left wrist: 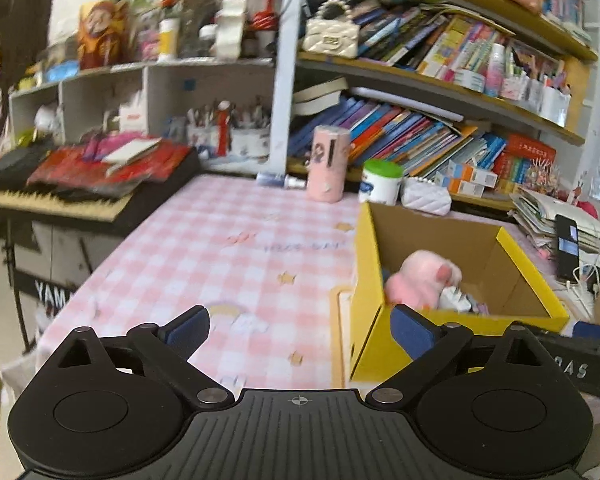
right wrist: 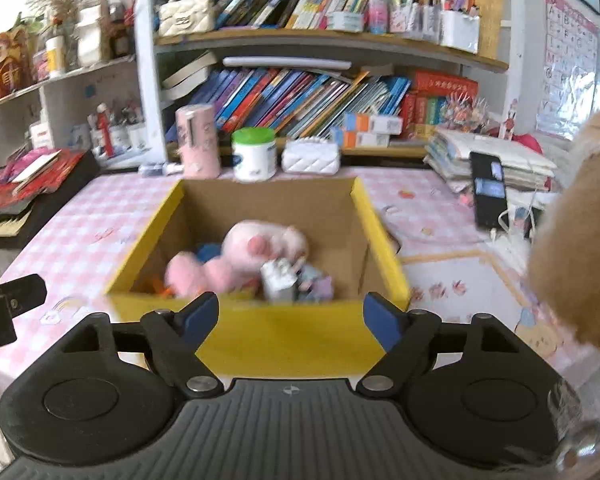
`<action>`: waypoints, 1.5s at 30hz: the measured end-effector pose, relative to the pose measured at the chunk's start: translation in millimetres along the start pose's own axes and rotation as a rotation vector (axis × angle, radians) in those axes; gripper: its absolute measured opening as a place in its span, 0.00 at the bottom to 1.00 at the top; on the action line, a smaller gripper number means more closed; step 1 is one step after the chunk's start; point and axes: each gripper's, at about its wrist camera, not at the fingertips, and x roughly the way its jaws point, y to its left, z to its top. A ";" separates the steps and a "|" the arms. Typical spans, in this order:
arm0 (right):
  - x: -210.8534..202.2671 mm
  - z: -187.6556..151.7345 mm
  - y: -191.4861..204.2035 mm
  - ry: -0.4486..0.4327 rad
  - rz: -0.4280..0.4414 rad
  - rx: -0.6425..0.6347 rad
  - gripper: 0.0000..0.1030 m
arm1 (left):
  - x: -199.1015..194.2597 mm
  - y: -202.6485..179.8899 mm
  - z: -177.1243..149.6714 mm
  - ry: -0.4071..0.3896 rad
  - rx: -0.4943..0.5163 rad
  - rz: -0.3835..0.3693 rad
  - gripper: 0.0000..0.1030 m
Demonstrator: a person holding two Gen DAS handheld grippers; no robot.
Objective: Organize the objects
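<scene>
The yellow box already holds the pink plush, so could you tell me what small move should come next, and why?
Probably send the left gripper forward toward the pink cylinder at the table's back edge. Both sets of jaws stand open and empty, the yellow box already holds the pink plush, and the cylinder stands loose outside it.

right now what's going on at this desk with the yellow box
A person is tidying a pink checkered table with two tools. Both the left hand-held gripper and the right hand-held gripper are open and hold nothing. The yellow cardboard box already contains a pink plush toy and small items. A pink cylinder and a green-lidded jar stand behind it.
</scene>
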 end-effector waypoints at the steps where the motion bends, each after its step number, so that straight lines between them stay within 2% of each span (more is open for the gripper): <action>1: -5.3 -5.5 5.6 0.005 0.004 -0.004 0.76 | -3.7 5.0 -3.9 0.008 -0.005 0.000 0.96; 6: -31.4 -31.8 32.7 0.010 0.011 -0.015 0.76 | -26.9 22.9 -23.9 0.026 0.022 0.010 0.96; 12: -47.7 -54.6 53.3 0.031 -0.019 -0.017 0.87 | -46.2 32.0 -37.4 0.035 0.058 0.020 0.99; 17: -63.1 -66.8 64.2 0.026 -0.029 -0.019 0.93 | -54.0 37.0 -40.7 0.041 0.039 0.003 1.00; 21: -68.6 -71.7 65.5 0.040 -0.031 -0.009 0.94 | -56.4 39.3 -43.4 0.050 0.012 0.010 1.00; 25: -72.4 -76.5 65.2 0.055 -0.030 0.004 0.97 | -61.6 33.8 -42.6 0.030 0.030 0.028 1.00; 29: -73.3 -79.8 70.3 0.072 -0.040 -0.014 0.97 | -66.4 24.2 -42.8 0.025 0.052 0.004 1.00; 34: -79.5 -80.6 76.9 0.054 -0.007 -0.035 1.00 | -69.2 12.7 -46.9 0.019 0.117 -0.005 1.00; 45: -88.8 -86.8 79.2 0.052 0.019 -0.067 1.00 | -69.4 5.7 -54.3 0.029 0.126 -0.005 1.00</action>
